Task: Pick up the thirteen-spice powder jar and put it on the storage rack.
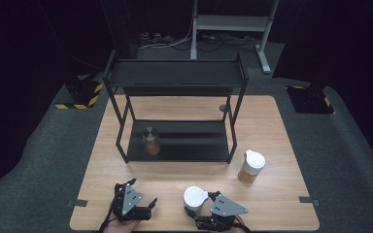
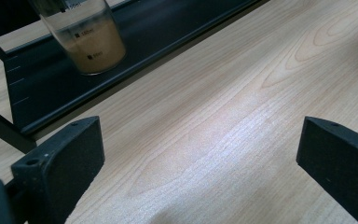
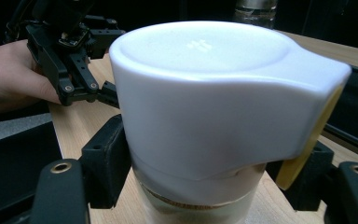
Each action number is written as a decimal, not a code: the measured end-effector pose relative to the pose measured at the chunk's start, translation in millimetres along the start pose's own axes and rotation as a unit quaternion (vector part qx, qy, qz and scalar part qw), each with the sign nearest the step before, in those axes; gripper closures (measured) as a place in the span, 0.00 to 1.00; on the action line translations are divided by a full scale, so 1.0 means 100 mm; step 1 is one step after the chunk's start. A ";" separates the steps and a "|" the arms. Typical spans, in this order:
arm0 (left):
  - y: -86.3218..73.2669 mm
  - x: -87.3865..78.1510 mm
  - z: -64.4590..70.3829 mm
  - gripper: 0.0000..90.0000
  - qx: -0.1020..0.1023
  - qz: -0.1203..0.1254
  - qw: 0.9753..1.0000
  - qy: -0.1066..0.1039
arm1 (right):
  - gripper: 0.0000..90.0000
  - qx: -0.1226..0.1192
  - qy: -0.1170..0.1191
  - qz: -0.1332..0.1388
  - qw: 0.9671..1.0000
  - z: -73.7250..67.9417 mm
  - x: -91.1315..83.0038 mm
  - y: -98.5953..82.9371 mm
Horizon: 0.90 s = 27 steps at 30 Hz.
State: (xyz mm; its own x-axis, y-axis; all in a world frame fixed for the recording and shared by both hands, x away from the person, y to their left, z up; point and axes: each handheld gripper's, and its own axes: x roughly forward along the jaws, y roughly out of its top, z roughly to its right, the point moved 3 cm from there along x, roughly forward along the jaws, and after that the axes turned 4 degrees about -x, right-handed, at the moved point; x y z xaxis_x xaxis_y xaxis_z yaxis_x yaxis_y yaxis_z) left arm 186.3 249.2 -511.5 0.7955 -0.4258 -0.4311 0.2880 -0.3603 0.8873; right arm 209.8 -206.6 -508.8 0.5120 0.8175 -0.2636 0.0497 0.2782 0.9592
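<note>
At the near edge of the pale wooden tabletop (image 1: 184, 174), the right hand-held gripper (image 1: 205, 211) is clenched around a clear glass jar with a white spouted plastic lid (image 1: 194, 198). In the right gripper view the white-lidded jar (image 3: 214, 107) stands upright between the two black jaws, each pressed against the glass just under the lid, with brownish contents visible low in the jar.

The left hand-held gripper (image 1: 137, 198) rests a little to the left of it, near the same edge, and it is released: in the left gripper view its jaws stand wide apart over bare wood with nothing between them. In the right gripper view the left hand-held gripper (image 3: 70, 56) appears behind the jar, held by a person's hand (image 3: 14, 79).

A black metal two-tier shelf rack (image 1: 175, 77) stands in the middle of the tabletop. On its lower shelf, toward the left, sits a clear jar of brown powder with a metal-looking top (image 1: 150, 141); the left gripper view shows this jar (image 2: 91, 42) with measuring marks printed on its side. A second white-lidded jar with tan contents (image 1: 251, 166) stands on the tabletop just beside the rack's front right leg, well apart from both grippers.
</note>
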 end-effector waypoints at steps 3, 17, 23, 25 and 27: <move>0.00 0.00 0.00 0.01 0.000 0.001 1.000 0.000 | 0.33 0.000 0.000 0.002 1.000 0.00 0.00 -0.01; 0.00 0.00 -0.01 0.01 -0.002 0.002 1.000 -0.002 | 0.34 0.004 -0.020 -0.001 1.000 -0.07 0.00 0.02; 0.00 0.00 0.00 0.01 0.002 0.002 1.000 -0.002 | 0.34 0.013 -0.038 0.007 0.999 -0.07 -0.01 0.06; -0.01 0.00 0.00 0.01 0.003 0.002 1.000 -0.002 | 0.34 0.014 -0.043 0.009 0.999 -0.06 -0.01 0.07; -0.01 -0.01 0.00 0.01 0.003 0.003 1.000 -0.002 | 0.34 0.016 -0.049 0.012 0.999 -0.05 0.00 0.08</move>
State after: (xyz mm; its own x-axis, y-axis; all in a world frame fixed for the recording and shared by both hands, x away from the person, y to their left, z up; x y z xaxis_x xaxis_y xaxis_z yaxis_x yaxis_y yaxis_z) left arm 185.7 249.8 -512.0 0.7950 -0.4317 -0.4262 0.2799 -0.3622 0.8891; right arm 205.9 -201.9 -501.8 0.5948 0.7700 -0.2309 0.0633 0.2415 0.9683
